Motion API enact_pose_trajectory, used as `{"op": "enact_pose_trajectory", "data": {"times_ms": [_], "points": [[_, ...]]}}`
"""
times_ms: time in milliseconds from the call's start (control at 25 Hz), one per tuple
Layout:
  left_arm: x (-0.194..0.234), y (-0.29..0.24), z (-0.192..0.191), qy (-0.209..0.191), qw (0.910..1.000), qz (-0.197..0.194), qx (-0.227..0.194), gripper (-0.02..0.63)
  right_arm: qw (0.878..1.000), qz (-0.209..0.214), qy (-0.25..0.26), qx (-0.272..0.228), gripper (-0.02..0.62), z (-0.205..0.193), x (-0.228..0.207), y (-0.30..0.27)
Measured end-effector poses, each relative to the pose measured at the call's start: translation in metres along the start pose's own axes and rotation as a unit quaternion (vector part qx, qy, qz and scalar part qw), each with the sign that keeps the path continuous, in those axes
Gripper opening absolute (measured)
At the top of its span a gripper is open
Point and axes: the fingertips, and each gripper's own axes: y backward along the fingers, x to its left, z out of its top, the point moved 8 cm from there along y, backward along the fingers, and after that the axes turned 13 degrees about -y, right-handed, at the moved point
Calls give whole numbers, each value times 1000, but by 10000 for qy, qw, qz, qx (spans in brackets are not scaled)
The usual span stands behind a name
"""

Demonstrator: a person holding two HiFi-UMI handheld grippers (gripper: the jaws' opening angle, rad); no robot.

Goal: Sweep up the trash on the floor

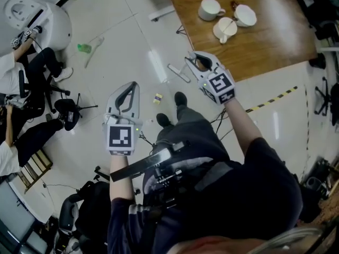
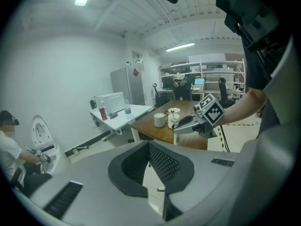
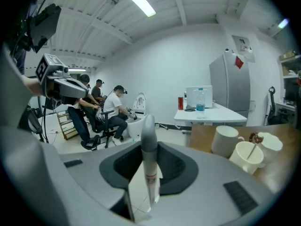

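Head view is showing the person standing on a pale tiled floor [image 1: 122, 30] with both grippers held out in front. The right gripper [image 1: 190, 60] is reaching toward the corner of a wooden bench [image 1: 265, 41]. Its jaws are clamping on an upright white handle [image 3: 149, 173] with a grey cap, which is rising between them in the right gripper view. The left gripper [image 1: 133, 86] is hanging nearer the body, its jaws pressed together with nothing in them.

Trash is lying loose on the floor. A small yellow scrap [image 1: 157, 98] is sitting between the two grippers, just beside the person's dark shoes [image 1: 180, 98]. A green scrap [image 1: 83, 47] is lying well off to the left. A pale bar [image 1: 179, 73] is showing just beside the right gripper's tips; whether it belongs to the handle cannot be told.

Three white cups [image 1: 225, 29] are standing on the wooden bench, whose edge is hemming in the floor on the right. Seated people [image 1: 10, 73], office chairs [image 1: 68, 112] and a white rounded machine [image 1: 37, 17] are crowding the floor near the green scrap. Yellow-and-black tape [image 1: 273, 99] is running across the tiles to the right. In the left gripper view, a white bench [image 2: 138, 110] carrying bottles and a grey fridge [image 2: 127, 86] are standing by the far wall.
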Motion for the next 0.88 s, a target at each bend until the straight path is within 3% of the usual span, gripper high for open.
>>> {"op": "enact_pose_trajectory", "data": {"times_ms": [360,640,880], "points": [[19,40,-31,477,9931,984,418,0,9967,680,404,164,115,34,15,-54],[36,80,-55,948,9769,1812,626,0,9878,1341,735,291,114,59,47,-101],[44,116,-86,1121,9626,2342,771,0,9722,2051,1086,314,115,79,99,-150]]}}
